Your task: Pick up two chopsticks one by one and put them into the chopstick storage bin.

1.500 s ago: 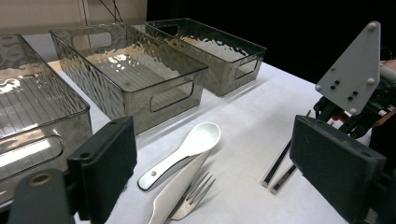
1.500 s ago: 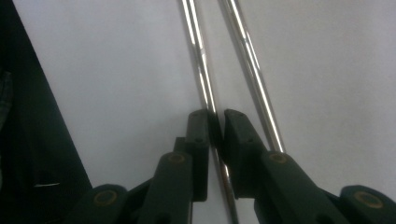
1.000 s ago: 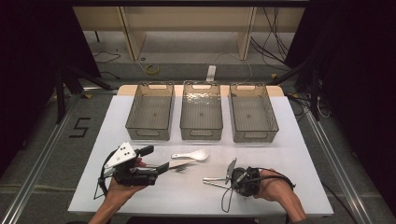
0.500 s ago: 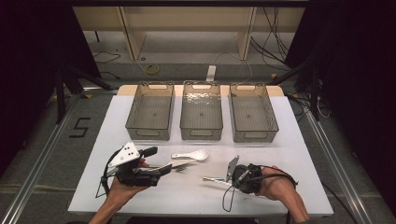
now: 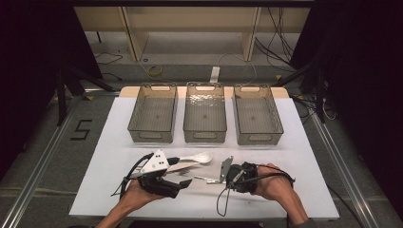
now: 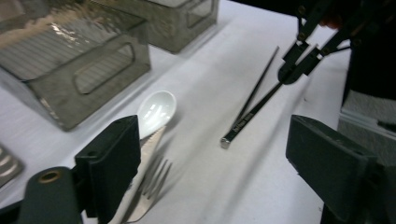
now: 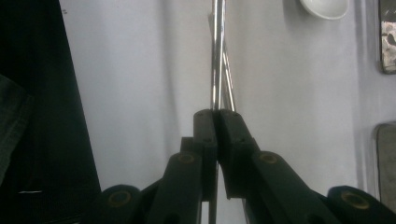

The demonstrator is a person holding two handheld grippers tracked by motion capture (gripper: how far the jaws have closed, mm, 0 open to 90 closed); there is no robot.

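Right claw (image 7: 215,114), clenched on the chopsticks (image 6: 254,105), has lifted them off the table (image 5: 119,156); left claw (image 6: 215,158), released, has shifted nearer.

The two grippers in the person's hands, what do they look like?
Both are black, two-jawed tools. The left gripper carries a light grey three-cornered plate with small dark dots on top, and its jaws end in broad, blocky black pads. The right gripper has slim black jaws with brass-coloured pivot pins. A black cable trails from it.
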